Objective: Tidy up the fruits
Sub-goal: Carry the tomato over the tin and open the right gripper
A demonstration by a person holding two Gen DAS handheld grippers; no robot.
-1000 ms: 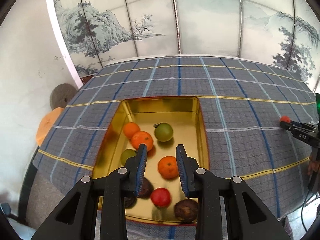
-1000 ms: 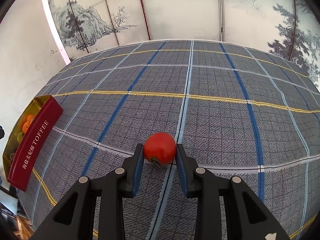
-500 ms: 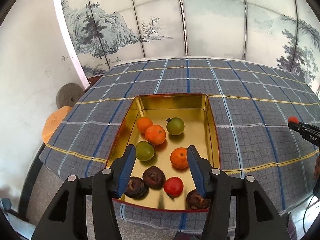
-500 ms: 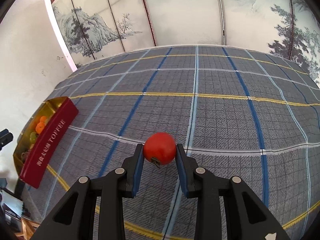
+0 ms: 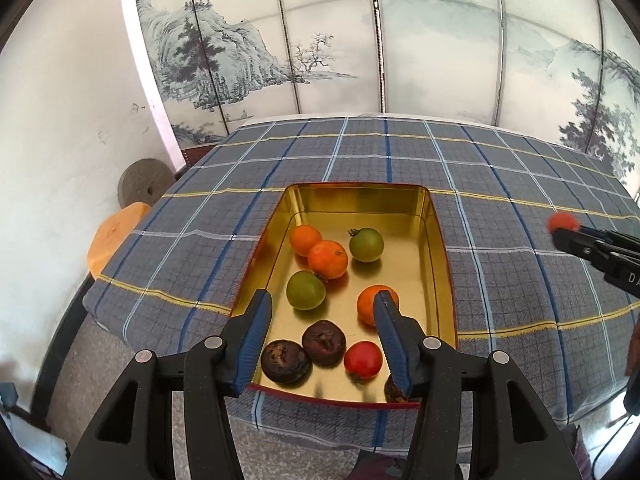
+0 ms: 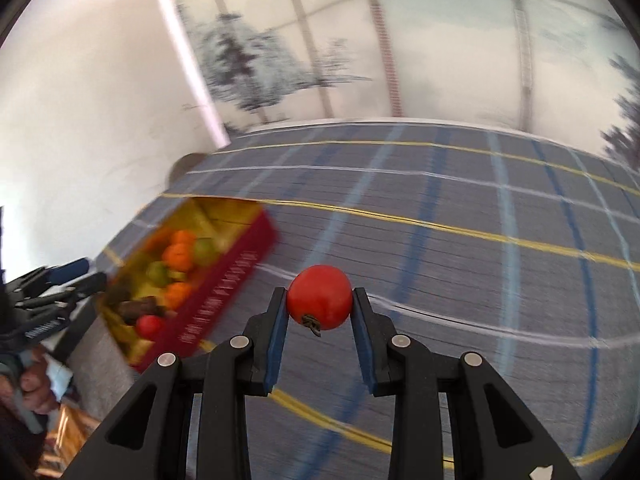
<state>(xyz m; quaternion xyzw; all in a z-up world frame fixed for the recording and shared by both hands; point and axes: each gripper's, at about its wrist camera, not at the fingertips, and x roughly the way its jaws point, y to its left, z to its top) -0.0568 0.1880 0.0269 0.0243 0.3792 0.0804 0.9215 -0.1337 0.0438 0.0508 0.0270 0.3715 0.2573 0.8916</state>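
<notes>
Tomato (image 6: pixel 320 297) sits clamped in my right gripper (image 6: pixel 319 300); my left gripper (image 5: pixel 322 312), jaws just parted, holds nothing above the tin (image 5: pixel 438 240).

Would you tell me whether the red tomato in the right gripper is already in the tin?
Not yet: the red tomato is clamped in the right gripper above the cloth, beside the tin.

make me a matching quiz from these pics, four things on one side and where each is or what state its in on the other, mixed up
Things:
1. red tomato
2. left gripper
3. gold tin
4. stone disc

Place or state:
a. on the checked cloth, holding fruit
b. open, nothing between its fingers
c. on the floor by the white wall
d. clamped in the right gripper

Pairs: 1-d, 2-b, 3-a, 4-c
</notes>
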